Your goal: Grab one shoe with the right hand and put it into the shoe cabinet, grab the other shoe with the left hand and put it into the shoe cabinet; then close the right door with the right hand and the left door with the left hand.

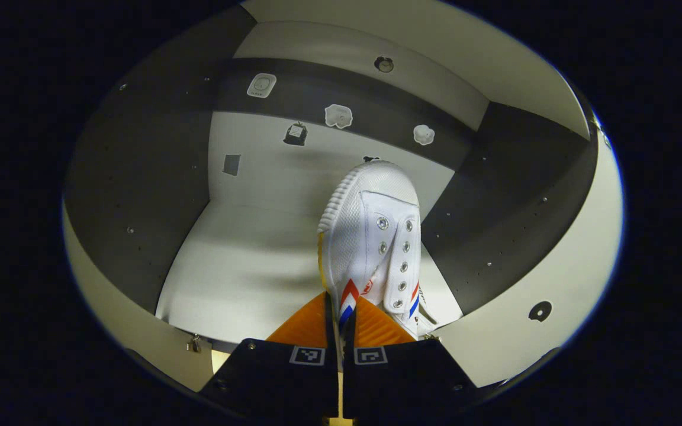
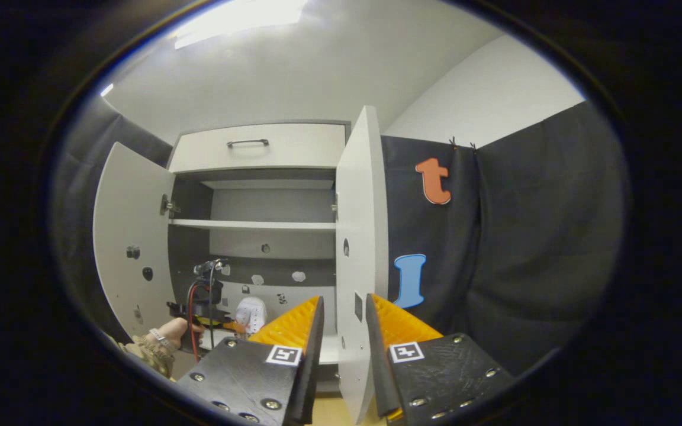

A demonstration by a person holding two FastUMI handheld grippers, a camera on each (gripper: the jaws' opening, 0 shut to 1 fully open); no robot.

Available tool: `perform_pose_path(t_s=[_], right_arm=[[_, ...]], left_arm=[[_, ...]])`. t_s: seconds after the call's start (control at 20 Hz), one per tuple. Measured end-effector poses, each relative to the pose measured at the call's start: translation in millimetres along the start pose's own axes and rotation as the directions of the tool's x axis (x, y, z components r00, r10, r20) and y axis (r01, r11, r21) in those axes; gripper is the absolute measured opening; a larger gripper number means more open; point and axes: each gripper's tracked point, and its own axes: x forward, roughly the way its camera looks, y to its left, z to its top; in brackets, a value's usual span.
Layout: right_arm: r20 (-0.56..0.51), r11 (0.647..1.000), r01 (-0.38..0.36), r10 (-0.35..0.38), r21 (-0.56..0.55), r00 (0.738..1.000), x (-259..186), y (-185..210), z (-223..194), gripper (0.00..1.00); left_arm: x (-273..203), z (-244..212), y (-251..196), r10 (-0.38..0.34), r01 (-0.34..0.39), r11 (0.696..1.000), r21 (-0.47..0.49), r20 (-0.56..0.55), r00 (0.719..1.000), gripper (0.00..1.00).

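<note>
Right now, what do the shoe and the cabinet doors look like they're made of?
Shoe: white canvas by its woven look, metal eyelets, ribbed rubber-like toe cap. Right door and left door: smooth matte white panels, probably laminated board; the core is not visible.

Shoe (image 1: pixel 370 236) inside shoe cabinet (image 1: pixel 140 177)

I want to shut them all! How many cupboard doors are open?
2. The left door stands open left of the shelves; the right door stands open, edge-on, right of them.
</note>
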Motion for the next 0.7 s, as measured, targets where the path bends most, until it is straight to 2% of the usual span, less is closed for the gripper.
perform_pose_path(t_s=[0.2, 0.3, 0.35, 0.4, 0.7], right_arm=[[0.016, 1.000, -0.009, 0.009, 0.010, 1.000, -3, -5, 8, 0.39], [0.022, 1.000, -0.008, 0.008, 0.012, 1.000, -4, -9, 10, 0.39], [0.028, 1.000, -0.007, 0.007, 0.012, 1.000, -5, -10, 12, 0.39], [0.035, 1.000, -0.006, 0.005, 0.010, 0.999, -6, -12, 14, 0.34], [0.066, 1.000, 0.021, -0.021, 0.001, 0.998, -17, -29, 24, 0.40]], left_arm=[[23, -8, 12, 0.034, -0.034, 0.999, 0.005, -0.059, 0.998, 0.04], [35, -6, 13, 0.029, -0.029, 1.000, 0.001, -0.071, 0.997, 0.01], [40, -6, 13, 0.026, -0.026, 1.000, 0.007, -0.077, 0.997, 0.04], [45, -9, 15, 0.030, -0.029, 0.999, 0.017, -0.090, 0.995, 0.04], [73, -27, 33, 0.090, -0.085, 0.996, 0.038, -0.159, 0.983, 0.04]])
